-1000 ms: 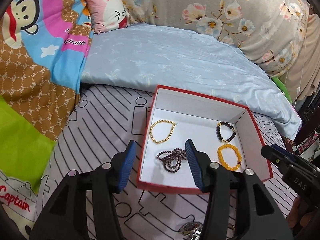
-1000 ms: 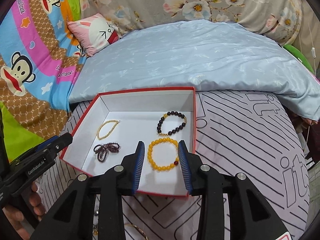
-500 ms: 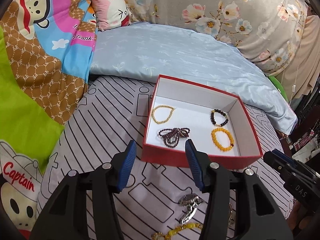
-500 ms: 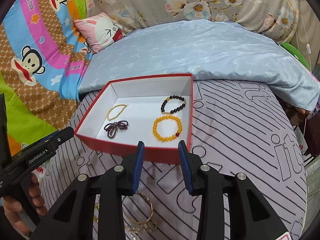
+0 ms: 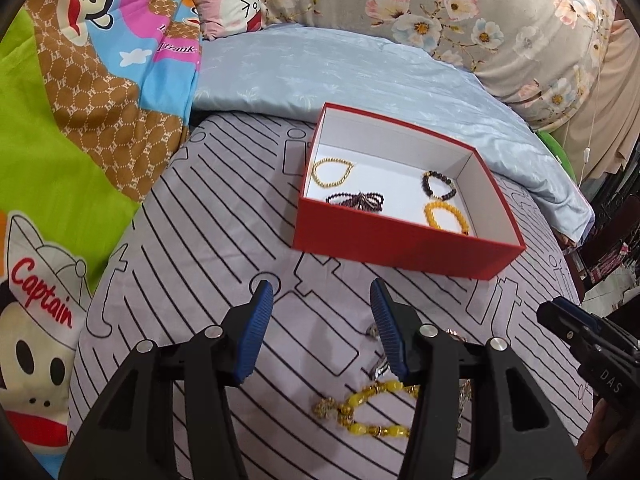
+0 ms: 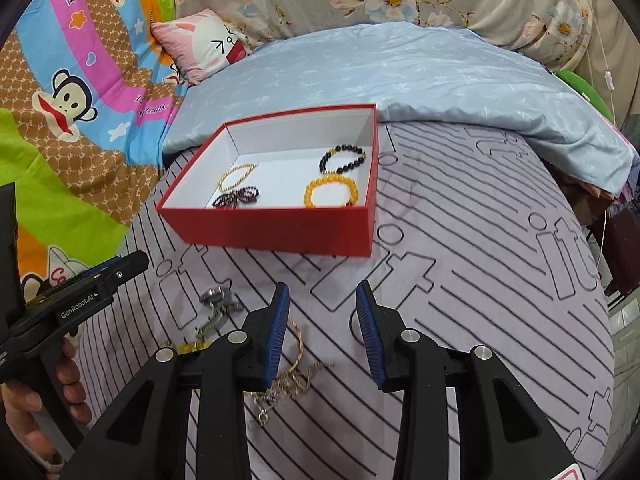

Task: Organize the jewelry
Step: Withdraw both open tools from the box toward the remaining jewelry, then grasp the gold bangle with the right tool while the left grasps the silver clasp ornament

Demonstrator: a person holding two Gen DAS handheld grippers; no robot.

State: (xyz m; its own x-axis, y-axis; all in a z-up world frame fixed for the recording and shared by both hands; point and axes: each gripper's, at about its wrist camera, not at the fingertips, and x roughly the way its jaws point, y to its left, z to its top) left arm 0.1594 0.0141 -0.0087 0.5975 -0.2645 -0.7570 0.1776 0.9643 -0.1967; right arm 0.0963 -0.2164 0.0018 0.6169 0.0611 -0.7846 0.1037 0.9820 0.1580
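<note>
A red box [image 5: 404, 246] [image 6: 280, 228] with a white inside stands on the striped bed cover. It holds a gold bead bracelet [image 5: 332, 172], a dark purple bead strand [image 5: 356, 200], a dark bead bracelet [image 6: 342, 158] and an orange bead bracelet [image 6: 330, 194]. Loose jewelry lies in front of the box: a yellow bead bracelet [image 5: 368, 408], a gold chain [image 6: 294, 376] and a silver piece [image 6: 218, 304]. My left gripper [image 5: 320, 332] is open and empty above the cover. My right gripper [image 6: 322, 334] is open and empty over the chain.
A light blue pillow [image 6: 400, 72] lies behind the box. A cartoon monkey blanket [image 5: 80, 100] covers the left side. A small pink cushion [image 6: 200, 46] sits at the back. The bed edge drops off at the right.
Both grippers have pulled back from over the box toward the near side. The loose jewelry in front of the box has come into view.
</note>
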